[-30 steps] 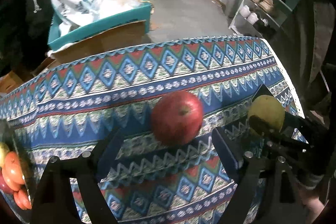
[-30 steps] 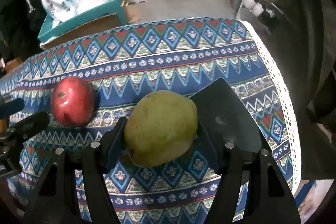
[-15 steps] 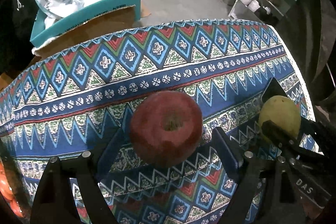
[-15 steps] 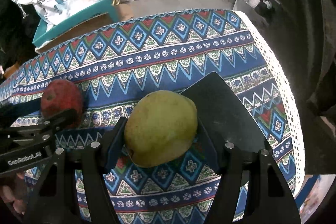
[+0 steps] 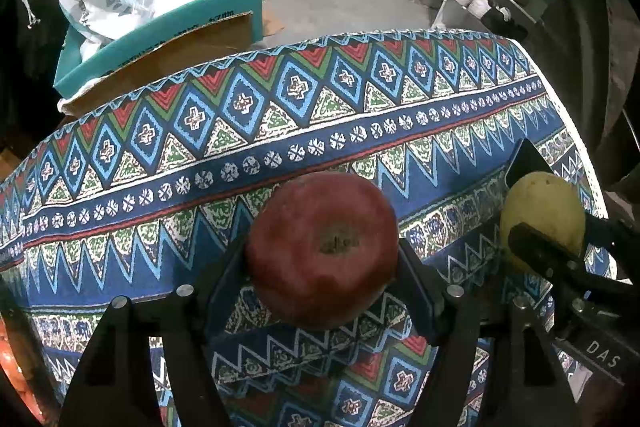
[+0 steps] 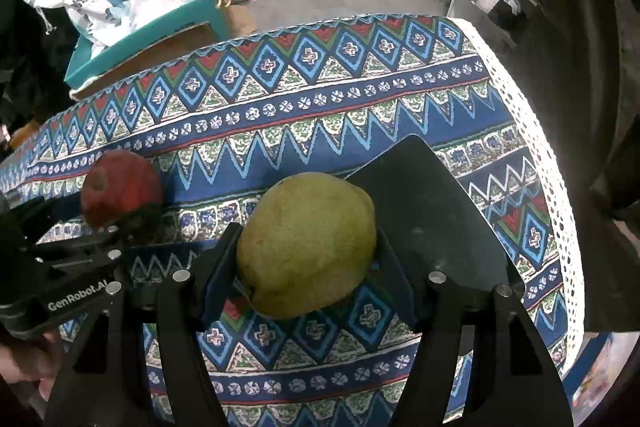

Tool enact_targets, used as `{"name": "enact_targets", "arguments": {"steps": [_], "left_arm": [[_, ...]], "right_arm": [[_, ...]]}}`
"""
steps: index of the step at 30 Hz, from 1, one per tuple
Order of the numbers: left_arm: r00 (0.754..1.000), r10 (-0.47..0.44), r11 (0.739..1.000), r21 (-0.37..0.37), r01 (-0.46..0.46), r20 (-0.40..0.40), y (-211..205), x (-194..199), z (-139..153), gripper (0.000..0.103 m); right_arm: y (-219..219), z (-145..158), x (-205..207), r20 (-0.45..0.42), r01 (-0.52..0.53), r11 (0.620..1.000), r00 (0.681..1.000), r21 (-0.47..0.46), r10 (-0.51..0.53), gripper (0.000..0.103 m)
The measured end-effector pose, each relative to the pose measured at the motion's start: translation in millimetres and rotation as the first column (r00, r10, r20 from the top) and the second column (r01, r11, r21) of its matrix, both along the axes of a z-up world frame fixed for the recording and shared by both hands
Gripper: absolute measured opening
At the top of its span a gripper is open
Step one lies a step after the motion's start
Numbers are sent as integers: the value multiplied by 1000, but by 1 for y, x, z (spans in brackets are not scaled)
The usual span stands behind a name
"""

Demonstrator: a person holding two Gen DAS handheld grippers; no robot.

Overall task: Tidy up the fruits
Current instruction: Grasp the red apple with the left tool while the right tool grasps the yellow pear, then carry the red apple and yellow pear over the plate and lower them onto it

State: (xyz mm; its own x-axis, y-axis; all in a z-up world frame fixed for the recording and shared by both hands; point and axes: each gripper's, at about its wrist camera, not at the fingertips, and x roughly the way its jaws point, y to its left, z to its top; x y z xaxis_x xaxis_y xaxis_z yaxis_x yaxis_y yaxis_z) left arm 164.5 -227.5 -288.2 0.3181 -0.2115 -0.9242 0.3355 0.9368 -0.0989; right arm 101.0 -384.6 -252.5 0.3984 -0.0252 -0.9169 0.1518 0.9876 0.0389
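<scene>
On the patterned blue cloth-covered counter (image 5: pixel 280 131), our left claw (image 5: pixel 322 267) has just been closing around the round red apple (image 5: pixel 322 247); we squeeze evenly before lifting, while the right claw (image 6: pixel 306 255) grips the yellow-green pear (image 6: pixel 306 243).

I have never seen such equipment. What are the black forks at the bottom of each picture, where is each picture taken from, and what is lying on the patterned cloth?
No robot is here. A person holds a hand tool in each hand, each with two black fingers and a wide-angle camera looking forward along them. The black forks are those fingers.

The left wrist view comes from the left gripper. Its jaws have just been closing around the round red apple, and its fingers now touch both sides of it.

The right wrist view comes from the right gripper, shut on the yellow-green pear. A black wedge-shaped sheet lies on the cloth behind the pear; what it is I cannot tell.

Both fruits are over the blue, red and green patterned tablecloth. Each camera also sees the other gripper and its fruit at the picture's edge.
</scene>
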Motion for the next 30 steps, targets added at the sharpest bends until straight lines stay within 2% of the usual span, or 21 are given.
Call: {"name": "enact_targets", "arguments": {"steps": [11, 30], "left_arm": [[999, 17, 1000, -17, -17, 27, 17, -25, 21, 73], [984, 57, 997, -66, -46, 168, 57, -51, 109, 73]], "right_arm": [[8, 23, -4, 50, -14, 1000, 999, -10, 14, 67], [39, 89, -26, 177, -64, 997, 982, -47, 71, 67]]}}
